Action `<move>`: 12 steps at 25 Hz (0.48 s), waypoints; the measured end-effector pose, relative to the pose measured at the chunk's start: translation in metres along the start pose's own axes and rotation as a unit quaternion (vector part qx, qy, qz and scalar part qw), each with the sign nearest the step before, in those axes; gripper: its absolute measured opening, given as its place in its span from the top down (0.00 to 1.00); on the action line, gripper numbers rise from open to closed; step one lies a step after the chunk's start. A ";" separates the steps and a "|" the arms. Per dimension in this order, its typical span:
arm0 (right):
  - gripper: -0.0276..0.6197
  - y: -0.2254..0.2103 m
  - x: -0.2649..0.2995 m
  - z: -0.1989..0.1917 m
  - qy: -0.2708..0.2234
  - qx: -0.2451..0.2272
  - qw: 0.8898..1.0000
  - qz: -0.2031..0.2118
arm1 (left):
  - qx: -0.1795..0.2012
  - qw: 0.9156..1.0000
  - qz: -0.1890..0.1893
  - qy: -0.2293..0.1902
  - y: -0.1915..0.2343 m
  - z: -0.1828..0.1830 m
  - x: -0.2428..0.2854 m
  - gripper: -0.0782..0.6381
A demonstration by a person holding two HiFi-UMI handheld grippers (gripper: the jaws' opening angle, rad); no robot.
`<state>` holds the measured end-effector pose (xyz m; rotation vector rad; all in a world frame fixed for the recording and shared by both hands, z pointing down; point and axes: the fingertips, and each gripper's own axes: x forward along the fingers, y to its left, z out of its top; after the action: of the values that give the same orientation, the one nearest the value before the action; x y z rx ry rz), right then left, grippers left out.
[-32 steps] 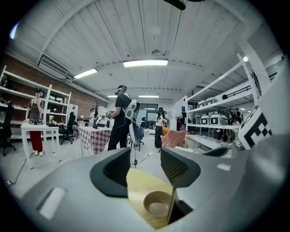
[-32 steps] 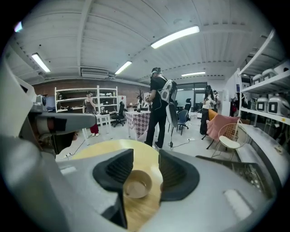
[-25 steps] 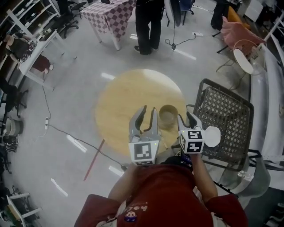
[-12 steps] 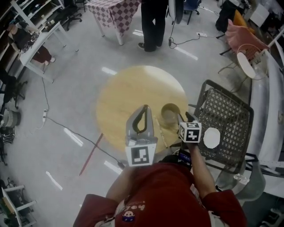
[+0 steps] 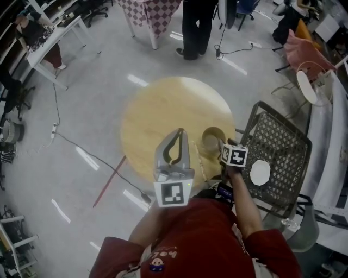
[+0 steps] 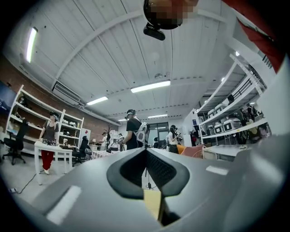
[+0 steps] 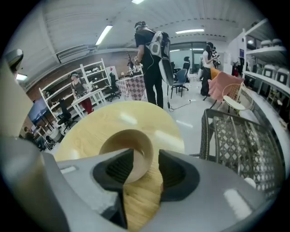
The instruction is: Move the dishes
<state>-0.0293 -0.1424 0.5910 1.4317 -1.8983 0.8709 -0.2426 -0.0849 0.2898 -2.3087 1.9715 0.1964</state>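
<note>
A light wooden bowl [image 5: 211, 139] stands on the right part of the round wooden table [image 5: 163, 114]. My right gripper [image 5: 223, 147] points steeply down at the bowl's near side. In the right gripper view its jaws [image 7: 147, 174] stand open, with the bowl's [image 7: 129, 147] near wall between them; the pads do not press on it. My left gripper [image 5: 178, 133] hovers over the table left of the bowl, shut and empty. In the left gripper view its closed tips [image 6: 146, 152] point out level across the room. A white plate [image 5: 260, 172] lies on the chair seat.
A black mesh chair [image 5: 283, 136] stands right against the table's right side. A person [image 5: 197, 27] stands beyond the table by a checked table [image 5: 149, 11]. A cable [image 5: 81, 152] runs over the floor at the left. Shelves line the far left.
The left gripper's jaws have closed with nothing between them, and it has risen slightly. The right gripper has come down to the bowl's near wall.
</note>
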 end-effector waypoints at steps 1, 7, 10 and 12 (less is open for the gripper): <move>0.70 0.000 0.004 -0.001 0.005 0.007 1.000 0.000 | -0.001 1.000 0.002 0.002 0.003 -0.001 0.000 0.88; 0.70 0.002 0.019 -0.008 0.026 0.012 1.000 0.001 | -0.013 1.000 0.010 0.008 0.015 -0.006 0.001 0.88; 0.70 0.005 0.024 -0.011 0.034 0.026 0.999 0.009 | -0.010 1.000 0.011 0.010 0.017 -0.007 0.002 0.88; 0.70 0.008 0.026 -0.011 0.037 0.034 0.999 0.012 | -0.006 1.000 0.010 0.012 0.019 -0.007 0.004 0.88</move>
<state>-0.0421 -0.1469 0.6167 1.3991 -1.8504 0.9943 -0.2606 -0.0926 0.2964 -2.3105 2.0109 0.1841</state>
